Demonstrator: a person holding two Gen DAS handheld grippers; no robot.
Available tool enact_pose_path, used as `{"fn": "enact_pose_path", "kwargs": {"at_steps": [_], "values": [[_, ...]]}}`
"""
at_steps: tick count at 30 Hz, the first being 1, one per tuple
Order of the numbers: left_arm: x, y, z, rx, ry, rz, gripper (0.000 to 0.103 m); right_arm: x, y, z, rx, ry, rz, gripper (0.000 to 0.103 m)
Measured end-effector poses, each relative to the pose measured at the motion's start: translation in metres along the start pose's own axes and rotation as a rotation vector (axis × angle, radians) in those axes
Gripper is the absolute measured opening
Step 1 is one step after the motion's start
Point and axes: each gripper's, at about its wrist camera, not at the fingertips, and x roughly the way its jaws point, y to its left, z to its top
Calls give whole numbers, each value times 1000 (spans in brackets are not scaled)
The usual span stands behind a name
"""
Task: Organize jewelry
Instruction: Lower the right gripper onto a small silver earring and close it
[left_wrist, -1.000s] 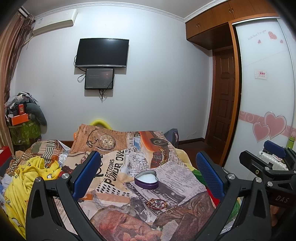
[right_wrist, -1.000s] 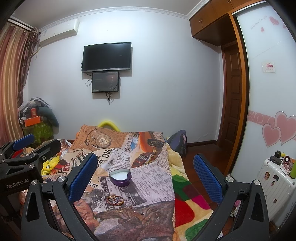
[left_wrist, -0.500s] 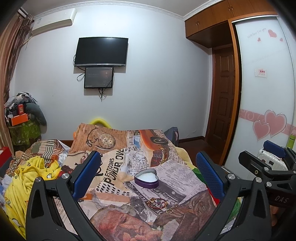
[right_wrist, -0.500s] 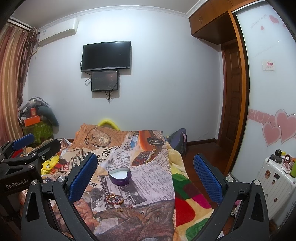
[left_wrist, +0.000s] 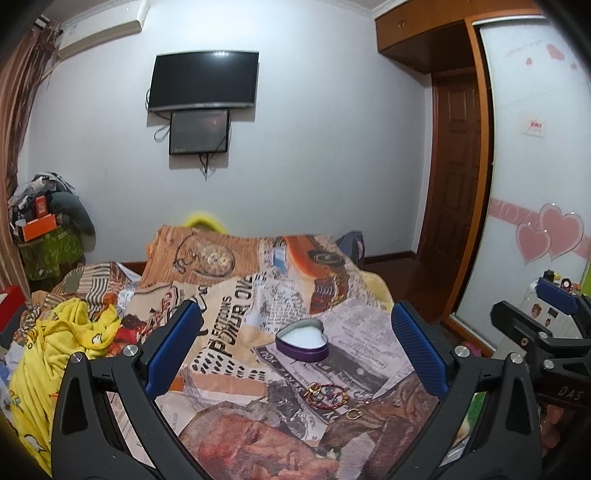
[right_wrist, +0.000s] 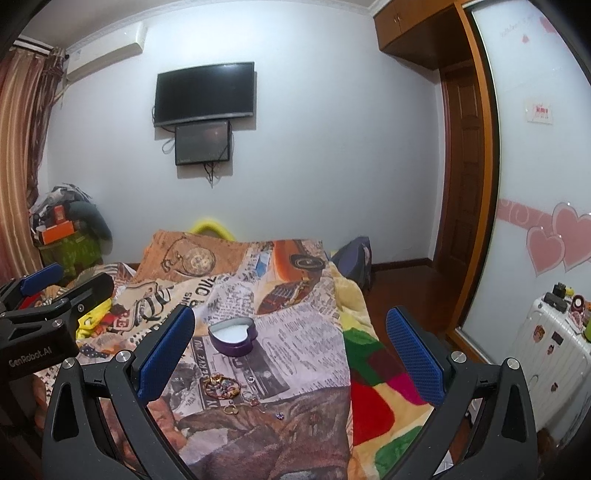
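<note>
A purple heart-shaped box (left_wrist: 302, 340) (right_wrist: 232, 337) with a white lining lies open on the printed bedspread. Nearer to me lies a cluster of jewelry: a red beaded bracelet with gold rings (left_wrist: 325, 393) (right_wrist: 221, 386), a small gold ring (left_wrist: 352, 414) (right_wrist: 231, 408) and tiny pieces beside them. My left gripper (left_wrist: 295, 350) is open, held above the bed with nothing between its fingers. My right gripper (right_wrist: 290, 354) is open and empty too, hovering to the right of the left one (right_wrist: 48, 295).
A newspaper-print bedspread (left_wrist: 229, 295) covers the bed. Yellow clothing (left_wrist: 55, 339) is heaped at the left. A colourful blanket (right_wrist: 373, 373) hangs off the right side. A white suitcase (right_wrist: 546, 350) stands by the wardrobe. The door and wooden floor are beyond.
Both views have tipped slightly downward and drifted nearer the bed, so the box and jewelry sit a little higher in frame. Both grippers stay open.
</note>
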Motion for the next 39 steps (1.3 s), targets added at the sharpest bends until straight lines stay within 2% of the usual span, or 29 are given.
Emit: {"fn": "enact_pose_path", "kwargs": {"at_steps": [5, 11, 17, 19, 23, 27, 31, 33, 37, 39], "values": [[34, 3, -11, 17, 88, 8, 103, 22, -8, -8, 9, 61, -8, 103], [83, 10, -33, 8, 258, -43, 103, 57, -19, -26, -35, 166, -40, 103], [120, 12, -59, 18, 413, -72, 103, 90, -20, -53, -74, 289, -27, 103], [130, 14, -67, 20, 455, -70, 101, 100, -19, -62, -83, 331, 0, 103], [147, 17, -83, 11, 541, -73, 86, 112, -22, -73, -66, 383, 44, 103], [156, 16, -91, 13, 589, -87, 75, 124, -26, -83, -40, 426, 69, 102], [164, 10, -97, 26, 624, -120, 66, 136, -27, -91, -12, 479, 108, 92], [167, 5, -100, 33, 642, -143, 58, 141, -28, -95, 6, 512, 142, 83], [170, -4, -103, 50, 657, -174, 55, 148, -24, -100, 28, 549, 185, 68], [171, -10, -104, 56, 664, -197, 50, 150, -21, -102, 20, 562, 198, 67]]}}
